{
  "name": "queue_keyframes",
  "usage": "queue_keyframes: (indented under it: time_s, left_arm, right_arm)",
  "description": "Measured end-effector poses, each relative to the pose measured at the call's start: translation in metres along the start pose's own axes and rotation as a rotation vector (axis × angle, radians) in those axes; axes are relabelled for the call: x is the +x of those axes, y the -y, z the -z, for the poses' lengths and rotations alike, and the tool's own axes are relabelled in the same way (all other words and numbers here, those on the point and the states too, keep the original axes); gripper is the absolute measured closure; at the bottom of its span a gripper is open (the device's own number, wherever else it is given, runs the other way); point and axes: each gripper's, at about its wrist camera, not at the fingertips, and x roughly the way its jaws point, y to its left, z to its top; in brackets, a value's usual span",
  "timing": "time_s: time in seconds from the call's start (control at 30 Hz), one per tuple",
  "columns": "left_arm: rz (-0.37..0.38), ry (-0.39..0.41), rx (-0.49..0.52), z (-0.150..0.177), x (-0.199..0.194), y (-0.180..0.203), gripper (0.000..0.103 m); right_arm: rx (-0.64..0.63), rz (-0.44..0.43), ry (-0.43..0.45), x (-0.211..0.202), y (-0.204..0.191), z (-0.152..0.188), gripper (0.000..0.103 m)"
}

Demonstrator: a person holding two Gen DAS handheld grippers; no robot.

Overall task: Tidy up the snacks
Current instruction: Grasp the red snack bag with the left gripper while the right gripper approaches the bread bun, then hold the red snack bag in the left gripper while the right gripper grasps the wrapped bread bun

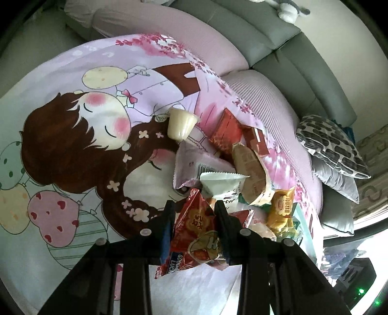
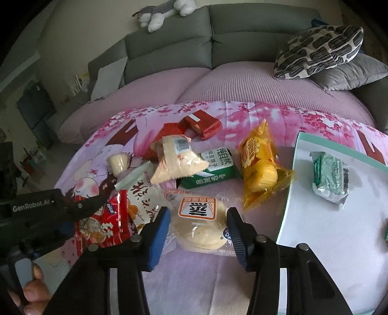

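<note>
A grey sofa runs along the back, with a plush toy lying on its top edge at about 11 o'clock. A patterned cushion (black blotches on white) rests on a grey cushion at 2 o'clock. A cartoon-print sheet covers the pink seat.

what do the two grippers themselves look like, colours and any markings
Both are matte black plastic with silver screw heads and blue ribbed pads inside the fingers. The left gripper carries white "GenRobot.AI" lettering on its side. The right gripper shows no lettering. No cables visible.
</note>
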Motion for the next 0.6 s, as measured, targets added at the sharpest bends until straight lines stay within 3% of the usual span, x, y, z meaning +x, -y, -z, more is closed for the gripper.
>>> queue_keyframes:
  time_s: [0.43,0.6]
  left_arm:
    - [0.021,0.042,0.003,-0.004,-0.013,0.002,0.069]
    - [0.020,0.044,0.003,-0.004,-0.014,0.002,0.069]
  right_arm:
    - [0.038,-0.042,0.022,-0.021,0.008,-0.002,0.058]
    - [0.040,-0.046,0.013,-0.022,0.010,-0.001,0.066]
